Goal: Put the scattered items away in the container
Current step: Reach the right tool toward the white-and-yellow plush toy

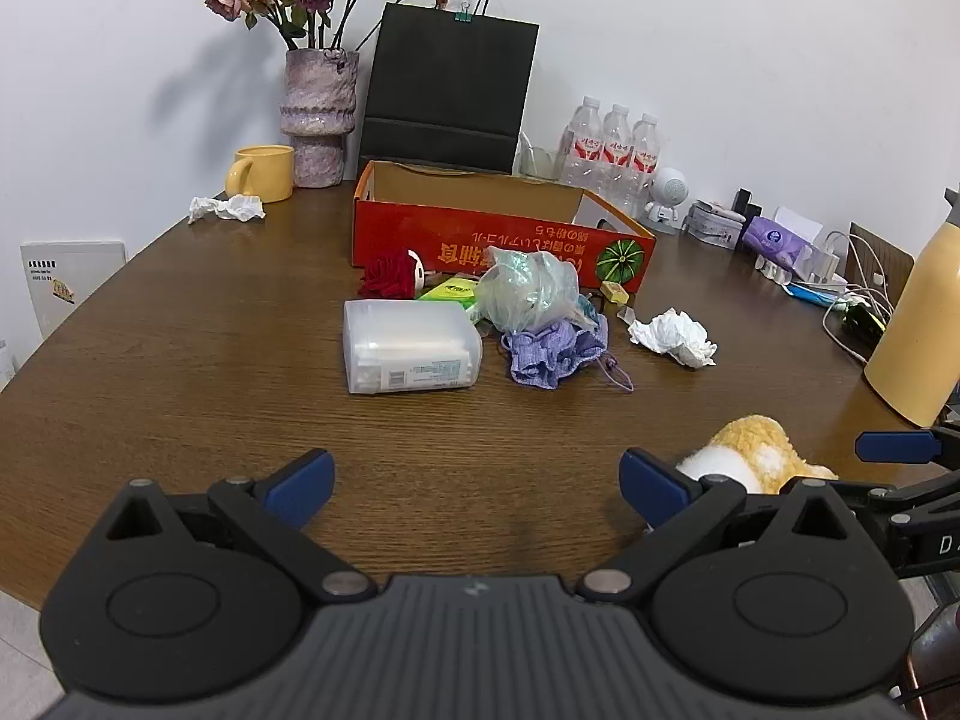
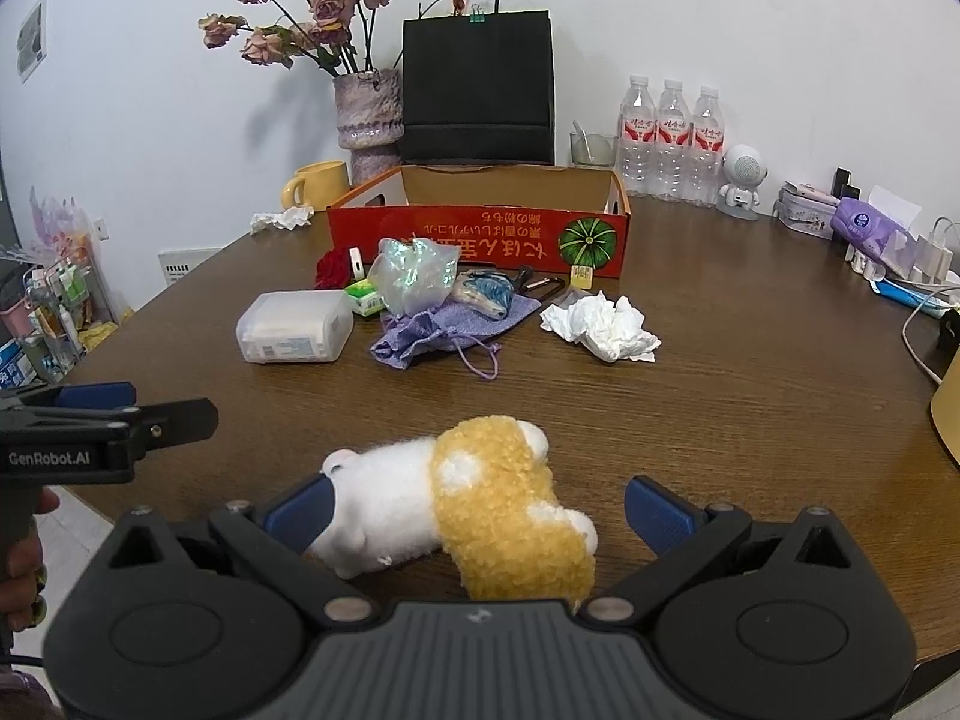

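Observation:
A red cardboard box (image 1: 498, 240) (image 2: 480, 237) stands open at the back of the round wooden table. In front of it lie a clear plastic box (image 1: 411, 345) (image 2: 294, 327), a purple drawstring pouch (image 1: 555, 351) (image 2: 447, 330), a crumpled plastic bag (image 1: 531, 288) (image 2: 414, 273), a red fabric flower (image 1: 387, 276), a green packet (image 1: 450, 289) and a crumpled tissue (image 1: 675, 336) (image 2: 603, 324). A yellow-and-white plush toy (image 2: 474, 516) (image 1: 753, 453) lies between the open fingers of my right gripper (image 2: 477, 516). My left gripper (image 1: 477, 483) is open and empty above bare table.
At the back stand a vase of dried roses (image 1: 318, 114), a yellow mug (image 1: 264, 174), a black paper bag (image 1: 447, 96), three water bottles (image 1: 612, 150) and a small white robot figure (image 1: 666, 195). Cables and a tissue pack lie at right. A cream flask (image 1: 918, 324) stands near the right edge.

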The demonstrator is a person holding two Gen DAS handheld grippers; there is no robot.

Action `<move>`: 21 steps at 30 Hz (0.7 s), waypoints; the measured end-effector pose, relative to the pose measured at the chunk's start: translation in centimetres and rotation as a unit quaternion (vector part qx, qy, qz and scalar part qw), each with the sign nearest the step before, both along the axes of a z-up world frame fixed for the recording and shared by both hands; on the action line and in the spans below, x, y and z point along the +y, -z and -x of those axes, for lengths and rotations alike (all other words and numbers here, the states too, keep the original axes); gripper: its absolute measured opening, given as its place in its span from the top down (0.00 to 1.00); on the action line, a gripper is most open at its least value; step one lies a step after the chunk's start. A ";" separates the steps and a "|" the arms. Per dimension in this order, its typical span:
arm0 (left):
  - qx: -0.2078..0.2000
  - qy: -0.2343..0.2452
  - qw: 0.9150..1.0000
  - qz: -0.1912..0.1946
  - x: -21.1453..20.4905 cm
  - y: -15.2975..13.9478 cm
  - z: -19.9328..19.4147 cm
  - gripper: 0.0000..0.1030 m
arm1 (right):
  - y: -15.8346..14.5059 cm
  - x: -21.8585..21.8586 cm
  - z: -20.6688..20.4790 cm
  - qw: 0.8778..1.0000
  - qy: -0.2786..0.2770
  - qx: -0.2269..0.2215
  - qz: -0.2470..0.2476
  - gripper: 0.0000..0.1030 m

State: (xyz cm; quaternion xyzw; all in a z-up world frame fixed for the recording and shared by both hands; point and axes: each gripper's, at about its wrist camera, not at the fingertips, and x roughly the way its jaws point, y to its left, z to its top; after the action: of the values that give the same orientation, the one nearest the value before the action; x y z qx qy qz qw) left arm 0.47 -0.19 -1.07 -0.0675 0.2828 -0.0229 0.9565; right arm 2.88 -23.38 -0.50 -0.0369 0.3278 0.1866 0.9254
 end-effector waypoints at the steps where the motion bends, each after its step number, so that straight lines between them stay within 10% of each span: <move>1: 0.000 0.000 1.000 0.000 0.0 0.0 0.0 0.00 | 0.0 0.0 0.0 1.000 0.000 0.000 0.000 0.00; 21: 0.019 -0.010 1.000 0.009 0.6 1.0 -0.7 0.00 | 1.0 -0.5 -0.4 0.999 -0.006 0.004 0.034 0.00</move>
State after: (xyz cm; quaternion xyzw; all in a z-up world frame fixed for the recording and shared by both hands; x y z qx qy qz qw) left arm 1.16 0.37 -2.11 -0.0791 0.3000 -0.0143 0.9505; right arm 3.25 -23.92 -1.53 -0.0698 0.3376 0.1812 0.9210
